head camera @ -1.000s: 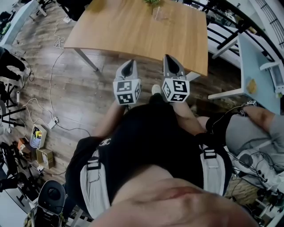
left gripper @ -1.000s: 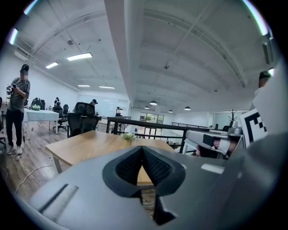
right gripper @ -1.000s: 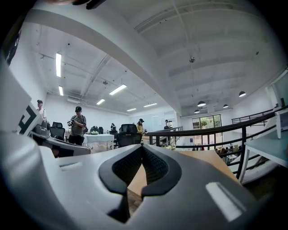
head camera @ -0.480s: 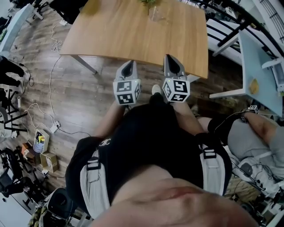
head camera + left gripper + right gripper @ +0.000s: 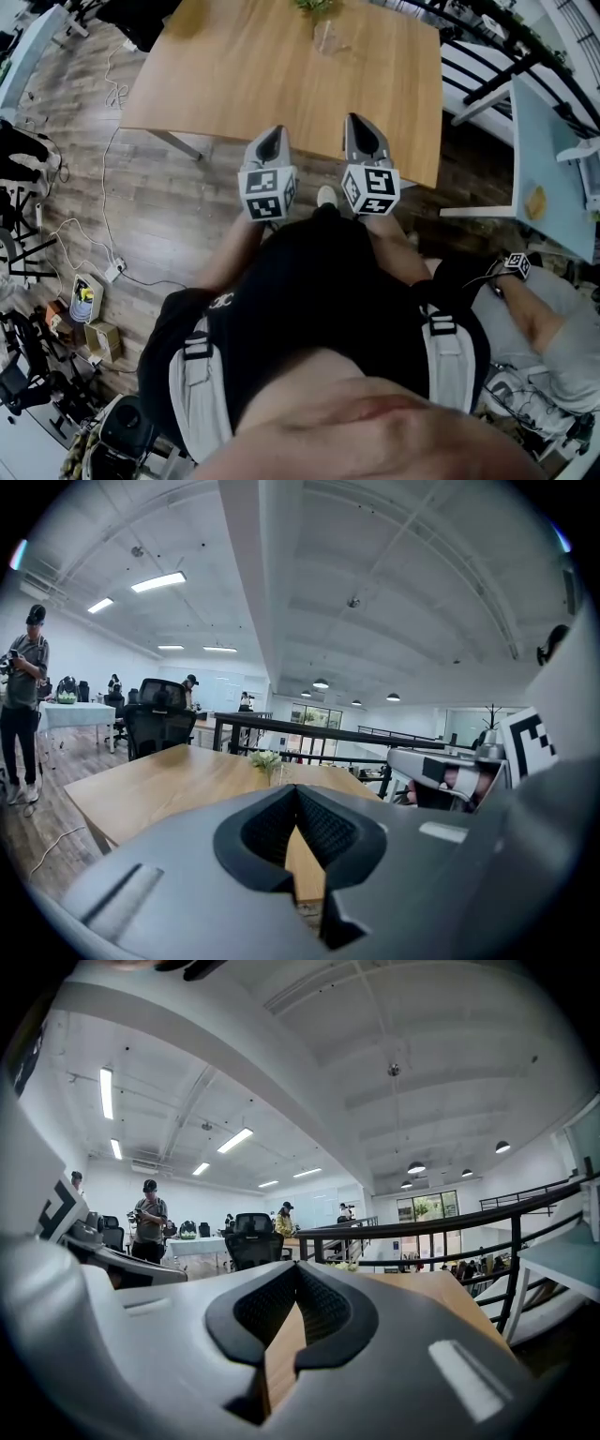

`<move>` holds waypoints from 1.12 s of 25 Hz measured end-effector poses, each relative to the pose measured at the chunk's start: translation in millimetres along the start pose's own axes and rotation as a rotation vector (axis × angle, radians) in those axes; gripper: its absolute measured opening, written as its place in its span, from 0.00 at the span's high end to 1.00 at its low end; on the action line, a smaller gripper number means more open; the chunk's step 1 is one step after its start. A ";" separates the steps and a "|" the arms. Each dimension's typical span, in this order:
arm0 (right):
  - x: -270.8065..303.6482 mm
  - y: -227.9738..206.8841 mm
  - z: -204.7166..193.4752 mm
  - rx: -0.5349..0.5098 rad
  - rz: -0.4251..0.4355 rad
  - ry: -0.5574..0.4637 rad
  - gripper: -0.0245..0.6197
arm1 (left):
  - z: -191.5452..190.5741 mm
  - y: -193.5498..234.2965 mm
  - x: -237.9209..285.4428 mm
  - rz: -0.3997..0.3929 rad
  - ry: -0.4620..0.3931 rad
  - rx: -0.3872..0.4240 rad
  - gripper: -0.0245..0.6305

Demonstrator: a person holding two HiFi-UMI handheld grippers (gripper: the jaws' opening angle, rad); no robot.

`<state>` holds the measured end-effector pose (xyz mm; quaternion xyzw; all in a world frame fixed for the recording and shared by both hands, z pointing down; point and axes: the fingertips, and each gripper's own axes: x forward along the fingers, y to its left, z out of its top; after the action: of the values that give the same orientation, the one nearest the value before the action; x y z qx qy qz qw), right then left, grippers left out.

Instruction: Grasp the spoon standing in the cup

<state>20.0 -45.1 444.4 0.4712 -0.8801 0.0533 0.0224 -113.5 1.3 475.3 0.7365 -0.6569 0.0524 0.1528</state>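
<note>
Left gripper [image 5: 271,142], right gripper [image 5: 367,139]: jaws together on both, nothing between them. Both at table [image 5: 234,75] near edge. Cup [image 5: 326,36] at far side, well apart.

Bright, even light comes from ceiling strip lamps [image 5: 157,581]. The bench [image 5: 281,66] shows no hard shadows or glare. Both gripper views bulge like a fisheye, with black corners. My left hand-held gripper [image 5: 296,794] looks soft so near the lens. The head view bends at its edges and blurs along the bottom.
</note>
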 end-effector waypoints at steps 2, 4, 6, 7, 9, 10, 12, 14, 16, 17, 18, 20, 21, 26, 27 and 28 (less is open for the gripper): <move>11.7 -11.5 0.3 0.001 0.001 0.008 0.96 | 3.7 -1.3 15.5 0.003 0.003 -0.007 0.94; 23.0 -24.6 1.6 0.002 0.003 0.013 0.96 | 4.0 -3.5 31.0 0.006 0.016 -0.010 0.94; 33.0 -38.3 3.0 0.006 0.006 0.019 0.96 | 6.0 -7.6 44.2 0.013 0.032 -0.011 0.94; 37.6 -45.3 3.1 0.009 0.008 0.023 0.96 | 8.0 -10.3 50.6 0.016 0.035 -0.012 0.94; 48.2 -58.5 2.3 0.015 0.014 0.030 0.96 | 9.7 -13.5 64.6 0.023 0.044 -0.013 0.94; 54.4 -63.9 2.4 0.017 0.018 0.033 0.96 | 10.4 -13.6 71.6 0.029 0.050 -0.011 0.94; 66.9 -72.8 4.0 0.021 0.029 0.040 0.96 | 14.9 -13.1 85.5 0.040 0.055 -0.011 0.94; 78.5 -82.4 6.1 0.024 0.040 0.045 0.96 | 21.8 -14.8 100.1 0.050 0.054 -0.013 0.94; 89.9 -93.2 7.2 0.025 0.049 0.046 0.96 | 27.4 -18.3 115.7 0.054 0.056 -0.014 0.94; 95.5 -98.4 7.3 0.025 0.052 0.047 0.96 | 29.2 -20.1 123.2 0.055 0.060 -0.013 0.94; 100.7 -103.3 6.8 0.023 0.055 0.049 0.96 | 30.3 -22.2 130.4 0.055 0.064 -0.012 0.94; 109.6 -113.2 5.6 0.021 0.063 0.054 0.96 | 31.2 -27.9 143.4 0.055 0.073 -0.009 0.94; 113.4 -118.7 5.0 0.023 0.068 0.057 0.96 | 31.3 -31.5 149.8 0.056 0.077 -0.007 0.94; 133.3 -143.9 -2.2 0.039 0.117 0.082 0.96 | 32.0 -47.3 179.5 0.072 0.096 0.002 0.94; 137.0 -145.7 -4.4 0.043 0.131 0.092 0.96 | 31.8 -47.9 182.8 0.077 0.102 0.003 0.94; 140.7 -146.5 -6.6 0.047 0.147 0.104 0.96 | 31.6 -47.4 185.5 0.083 0.107 0.003 0.94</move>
<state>63.6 -241.3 474.2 0.4025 -0.9084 0.0999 0.0528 -46.4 -180.2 489.4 0.7049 -0.6777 0.0987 0.1844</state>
